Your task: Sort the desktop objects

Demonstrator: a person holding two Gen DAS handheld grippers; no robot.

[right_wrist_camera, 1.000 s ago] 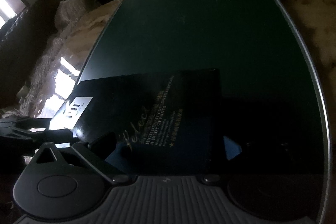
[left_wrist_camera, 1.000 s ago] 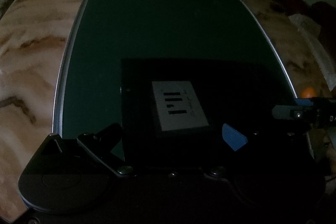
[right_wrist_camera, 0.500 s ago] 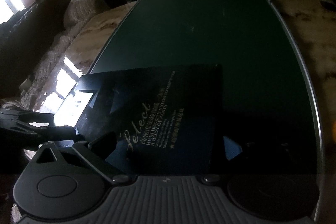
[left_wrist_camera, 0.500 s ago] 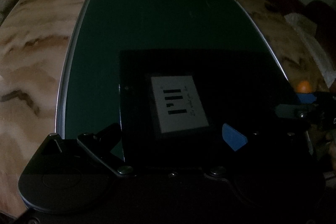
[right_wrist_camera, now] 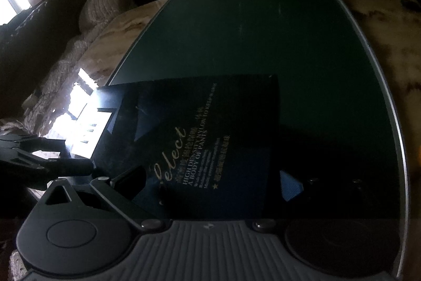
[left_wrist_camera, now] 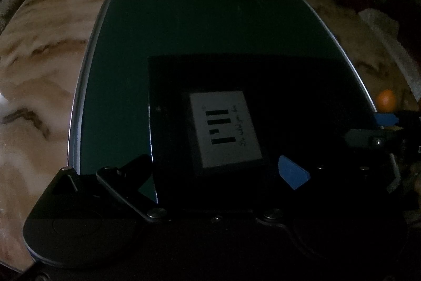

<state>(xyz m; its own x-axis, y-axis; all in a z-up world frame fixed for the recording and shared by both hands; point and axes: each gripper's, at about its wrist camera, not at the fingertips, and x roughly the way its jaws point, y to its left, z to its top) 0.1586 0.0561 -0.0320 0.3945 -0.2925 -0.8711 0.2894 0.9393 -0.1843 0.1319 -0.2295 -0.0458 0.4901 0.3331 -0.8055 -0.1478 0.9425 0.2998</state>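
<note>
A flat black box (left_wrist_camera: 263, 86) with a white label (left_wrist_camera: 225, 128) lies on the dark green mat (left_wrist_camera: 184, 17). In the right wrist view the same box (right_wrist_camera: 210, 128) shows gold "Select" lettering. My left gripper (left_wrist_camera: 221, 170) has its fingers either side of the box's near end, closed on it. My right gripper (right_wrist_camera: 210, 183) straddles the box's other end the same way. Each gripper shows at the edge of the other's view: the right gripper (left_wrist_camera: 379, 131), the left gripper (right_wrist_camera: 47, 162).
The green mat (right_wrist_camera: 263, 30) lies on a marble-patterned table (left_wrist_camera: 44, 57). An orange ball (left_wrist_camera: 386, 100) sits off the mat's right edge. A knitted cushion (right_wrist_camera: 105, 9) and dark furniture stand beyond the table's left side. Shelves run along the back.
Both cameras have tilted up a little and the box's far end sits slightly higher in view. Both grippers keep their hold on the box.
</note>
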